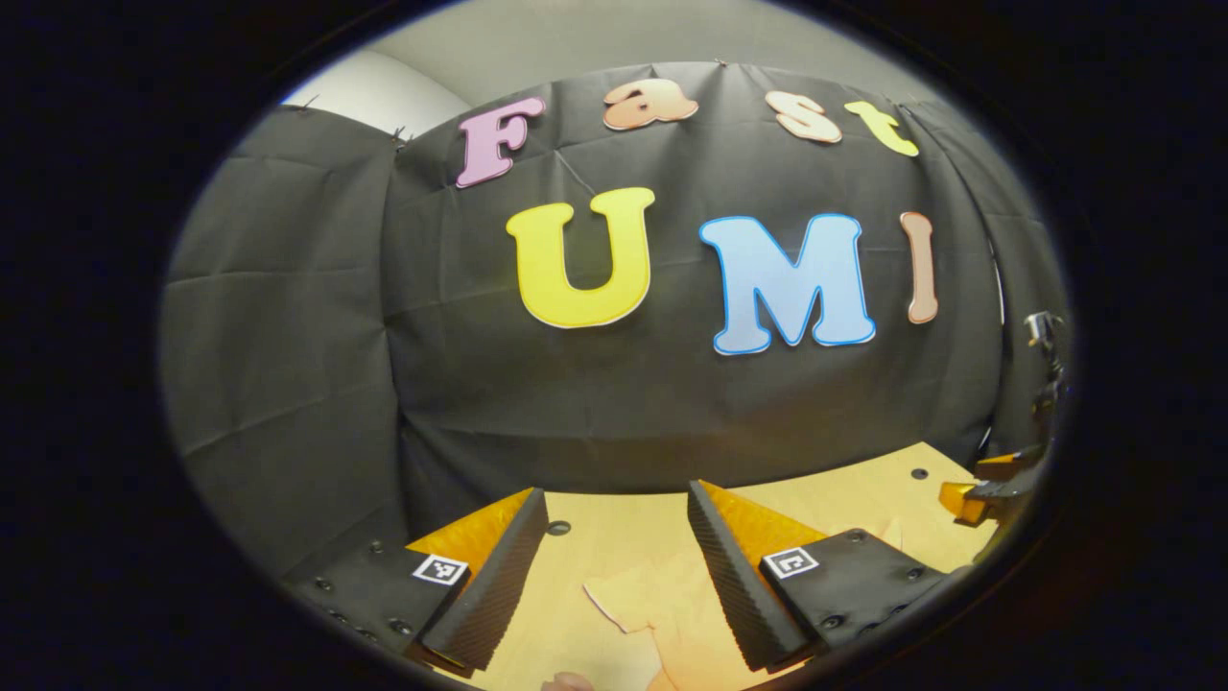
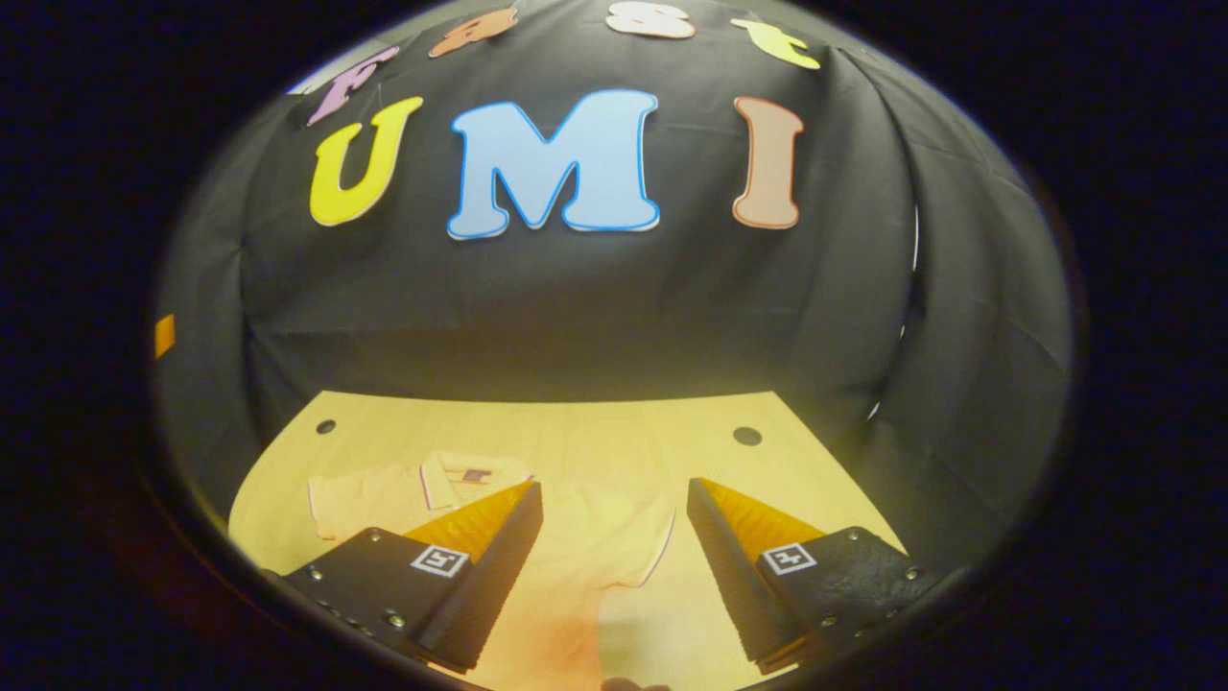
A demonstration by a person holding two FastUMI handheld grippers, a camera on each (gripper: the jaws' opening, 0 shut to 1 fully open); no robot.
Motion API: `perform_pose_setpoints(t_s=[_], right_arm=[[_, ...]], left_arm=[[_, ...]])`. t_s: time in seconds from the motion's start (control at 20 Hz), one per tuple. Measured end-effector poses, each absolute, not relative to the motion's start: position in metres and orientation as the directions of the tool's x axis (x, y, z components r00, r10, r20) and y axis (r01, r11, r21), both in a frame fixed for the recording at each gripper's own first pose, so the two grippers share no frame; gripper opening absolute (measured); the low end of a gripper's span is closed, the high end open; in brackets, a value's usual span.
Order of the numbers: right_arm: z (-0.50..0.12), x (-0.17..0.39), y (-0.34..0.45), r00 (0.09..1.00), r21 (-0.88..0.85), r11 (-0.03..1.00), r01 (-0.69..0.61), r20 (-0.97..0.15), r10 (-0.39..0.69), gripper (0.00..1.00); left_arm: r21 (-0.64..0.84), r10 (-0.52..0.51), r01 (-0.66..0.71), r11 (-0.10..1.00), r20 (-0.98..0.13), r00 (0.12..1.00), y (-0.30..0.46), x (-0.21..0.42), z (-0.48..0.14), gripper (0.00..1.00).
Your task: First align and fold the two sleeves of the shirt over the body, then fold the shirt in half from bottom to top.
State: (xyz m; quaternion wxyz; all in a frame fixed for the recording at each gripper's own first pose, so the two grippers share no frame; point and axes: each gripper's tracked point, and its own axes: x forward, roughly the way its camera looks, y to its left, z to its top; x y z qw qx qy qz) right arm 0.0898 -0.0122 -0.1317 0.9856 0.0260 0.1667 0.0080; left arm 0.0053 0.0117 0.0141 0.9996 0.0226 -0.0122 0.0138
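Observation:
A pale peach polo shirt (image 2: 585, 537) lies flat on the wooden table (image 2: 576, 432). Its collar (image 2: 446, 480) points toward the back wall and a short sleeve (image 2: 643, 552) spreads to the right. My right gripper (image 2: 614, 489) hovers open just above the shirt's upper body, with nothing between its fingers. My left gripper (image 1: 616, 499) is also open and holds nothing. It is low over the table, and an edge of the shirt (image 1: 624, 600) lies below its fingers. The right gripper (image 1: 993, 491) shows partly at the far right of the left gripper view.
The black cloth wall rises close behind the table's far edge (image 2: 537, 395). Small round holes (image 2: 746, 436) dot the tabletop near its back corners. Bare wood (image 2: 767, 480) lies to the right of the shirt.

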Motion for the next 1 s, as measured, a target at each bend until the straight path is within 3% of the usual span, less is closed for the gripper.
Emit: perform_pose_setpoints(t_s=[0.55,1.0], right_arm=[[-0.243,0.153,-0.012,0.817,0.171,0.985,0.037,-0.573,0.069,0.96],[-0.313,0.173,-0.026,0.712,0.2,0.973,0.118,-0.699,0.057,0.96]], left_arm=[[0.056,0.126,-0.125,0.991,-0.018,0.992,0.042,0.003,0.005,0.96],[0.065,0.181,-0.177,0.982,-0.063,0.981,0.058,0.001,-0.004,0.97]])
